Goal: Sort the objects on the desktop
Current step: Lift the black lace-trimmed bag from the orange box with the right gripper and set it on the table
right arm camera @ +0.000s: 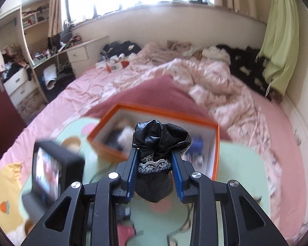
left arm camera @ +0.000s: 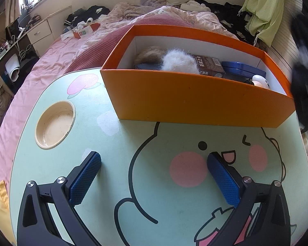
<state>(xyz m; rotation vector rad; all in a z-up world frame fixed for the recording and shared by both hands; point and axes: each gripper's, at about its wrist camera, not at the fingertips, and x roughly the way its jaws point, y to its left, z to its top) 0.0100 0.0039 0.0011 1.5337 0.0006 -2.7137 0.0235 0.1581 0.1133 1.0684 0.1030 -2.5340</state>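
**Black pouch carried toward the orange box**

Black pouch [right arm camera: 154, 162], lace-trimmed, is pinched upright in the right gripper [right arm camera: 155, 176], raised above the table [right arm camera: 242, 160]. The orange box [left arm camera: 195, 100] lies just ahead, open-topped and partly filled, with room near its right end. The left gripper [left arm camera: 154, 176] hovers spread wide and empty over the table, short of the box's near wall.

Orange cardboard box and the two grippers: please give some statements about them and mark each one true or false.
1. The left gripper is wide open above the mint-green cartoon lap table. True.
2. The right gripper is empty. False: it is shut on a black glossy pouch with white lace trim.
3. The orange cardboard box is empty. False: a white fluffy ball and other items lie inside.
4. The table has a round recessed cup holder. True.
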